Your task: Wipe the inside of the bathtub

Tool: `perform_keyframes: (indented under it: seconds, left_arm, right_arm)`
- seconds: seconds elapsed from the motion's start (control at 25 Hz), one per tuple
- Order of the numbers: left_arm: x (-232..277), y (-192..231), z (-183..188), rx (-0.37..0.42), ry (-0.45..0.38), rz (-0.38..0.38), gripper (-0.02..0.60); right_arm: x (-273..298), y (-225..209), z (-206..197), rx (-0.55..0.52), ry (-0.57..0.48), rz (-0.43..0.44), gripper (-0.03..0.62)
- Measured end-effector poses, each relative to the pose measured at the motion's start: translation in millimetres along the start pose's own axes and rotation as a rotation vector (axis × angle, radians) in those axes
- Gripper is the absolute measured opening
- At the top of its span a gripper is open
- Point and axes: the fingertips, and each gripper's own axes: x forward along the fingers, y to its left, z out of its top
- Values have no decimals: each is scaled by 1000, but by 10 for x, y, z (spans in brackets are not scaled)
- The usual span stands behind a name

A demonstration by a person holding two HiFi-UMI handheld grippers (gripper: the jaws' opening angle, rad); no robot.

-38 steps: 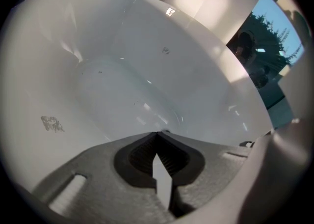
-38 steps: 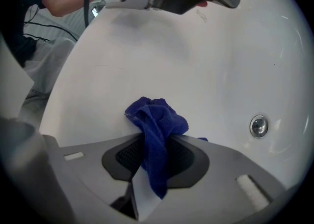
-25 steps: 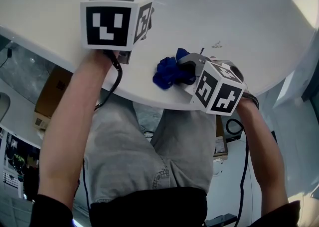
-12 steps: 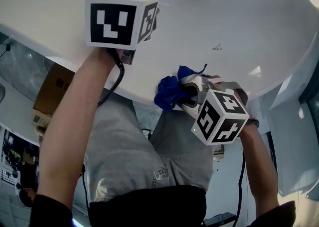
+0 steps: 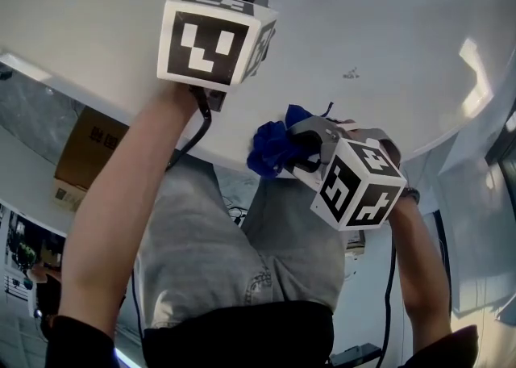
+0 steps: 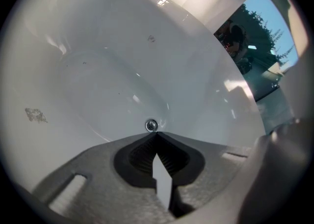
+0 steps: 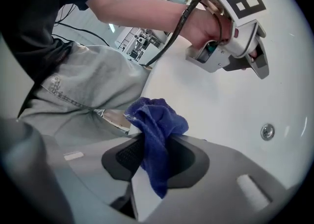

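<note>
Two claws: my right claw [image 7: 153, 142] pinches crumpled blue cloth [image 7: 158, 120] near glossy white bathtub [image 5: 403, 35] rim; left claw [image 6: 156, 138] closed, empty. Press cloth flatter, overlap strokes.

Tub [image 6: 98, 70] inside wide, smooth, bare: lots of room ahead of left gripper [image 6: 156, 138]. Only drain [image 6: 151, 126] sits low, just past its closed jaws. Right gripper [image 7: 158, 142] by rim [image 5: 97, 88], cloth [image 7: 157, 120] filling jaws. Left gripper blocks way up beside it. Legs [image 5: 210, 245] close behind rim.
</note>
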Motion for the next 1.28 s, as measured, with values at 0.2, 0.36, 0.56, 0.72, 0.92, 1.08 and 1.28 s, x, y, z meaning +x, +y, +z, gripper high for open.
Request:
perform_keyframes:
  seconds: [0.2,0.36,0.56,0.72,0.92,1.08,1.28]
  left_arm:
    - [32,-82,14,2,13,-7,5]
    - [79,-186,-18,4,19,-19,5]
    - [222,-317,-101,25,35,-16,5]
    - [326,-336,-154,6,47,3,5]
    - [369,-327,-235,-22,60,12,5]
    - [412,-316,-221,-9,58,17,5]
    - [476,-246,-289,-41,50,27,5]
  right_arm:
    - [-4,-23,-6,35,35,13,132]
    - [0,8,-4,6,47,28,133]
    - [-106,-144,47,3,3,-22,135]
    - [-245,-417,-37,27,-25,-104,137]
    - [-490,-928,-232,58,-21,-263,137]
    - [-627,-1314,-380,53,-7,-336,137]
    - [-611,-1750,-468,39,29,-398,138]
